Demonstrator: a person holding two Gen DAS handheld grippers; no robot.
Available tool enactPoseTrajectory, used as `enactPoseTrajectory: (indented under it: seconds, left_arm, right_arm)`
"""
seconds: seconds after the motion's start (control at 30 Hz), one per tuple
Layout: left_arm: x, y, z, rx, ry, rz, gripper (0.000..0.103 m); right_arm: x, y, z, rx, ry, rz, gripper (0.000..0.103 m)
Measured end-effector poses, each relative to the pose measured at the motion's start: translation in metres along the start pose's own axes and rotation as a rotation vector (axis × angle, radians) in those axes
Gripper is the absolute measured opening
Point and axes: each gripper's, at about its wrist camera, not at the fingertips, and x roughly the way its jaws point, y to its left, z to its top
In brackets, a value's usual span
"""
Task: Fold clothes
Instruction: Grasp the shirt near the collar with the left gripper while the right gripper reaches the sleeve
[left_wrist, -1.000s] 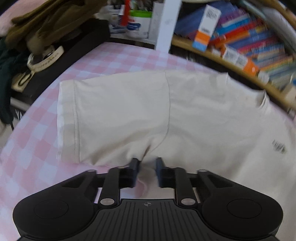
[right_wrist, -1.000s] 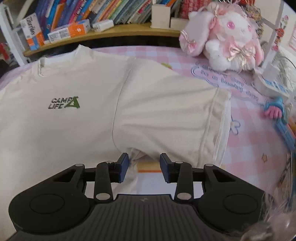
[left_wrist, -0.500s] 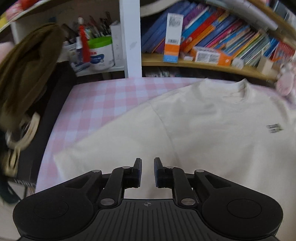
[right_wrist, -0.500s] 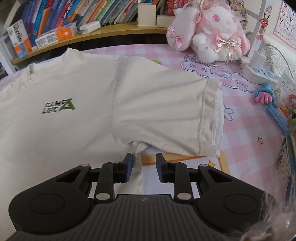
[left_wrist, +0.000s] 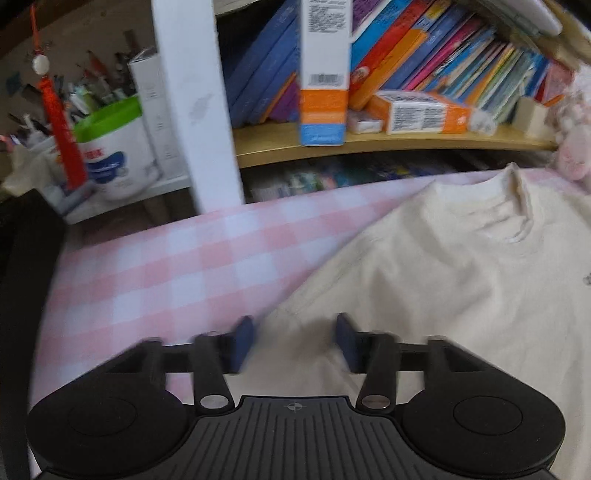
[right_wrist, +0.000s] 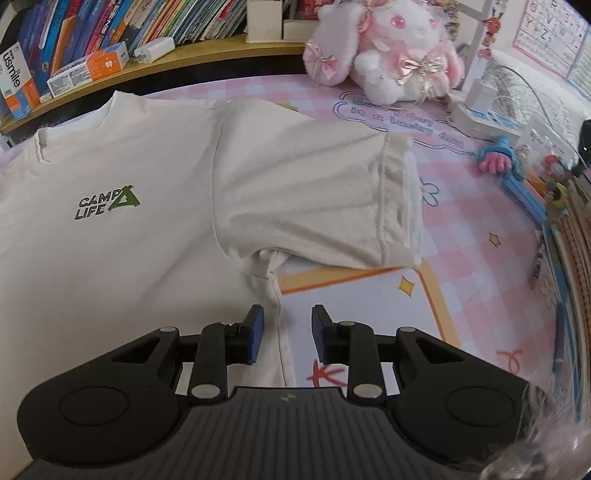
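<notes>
Cloth is the whole matter here: a cream T-shirt (right_wrist: 155, 236) lies face up and spread flat on the pink checked table cover (left_wrist: 177, 273), collar toward the bookshelf (left_wrist: 388, 142), so that its sleeves and sides can be turned inward; the left gripper (left_wrist: 295, 338) hangs over the shirt's shoulder edge with its jaws apart and closing, fabric beneath them but not pinched; the right gripper (right_wrist: 284, 332) straddles the side seam just below the armpit, jaws apart and clear of the cloth, probably lining up a pinch for a lengthwise fold; the right sleeve (right_wrist: 325, 195) lies spread outward and must come in first. A plush rabbit (right_wrist: 391, 48), a power strip (right_wrist: 484, 118) and small toys (right_wrist: 517, 166) crowd the table beside that sleeve, leaving little room there.
</notes>
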Motion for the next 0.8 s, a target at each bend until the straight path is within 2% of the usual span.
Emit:
enactPoseTrajectory:
  seconds: [0.07,0.57,0.8]
  left_arm:
    - [0.002,0.001,0.001,0.002,0.004,0.010,0.007]
    - [0.034,0.019,0.034,-0.018,0.021,0.035,0.007]
    - [0.047,0.026,0.047,-0.055,0.021,0.039,0.007]
  right_arm:
    - [-0.002,-0.001,-0.002,0.016,-0.002,-0.006,0.026]
    - [0.022,0.013,0.002,0.069,0.012,0.030,0.026]
    - [0.033,0.016,0.020,0.097,0.002,0.044,0.013]
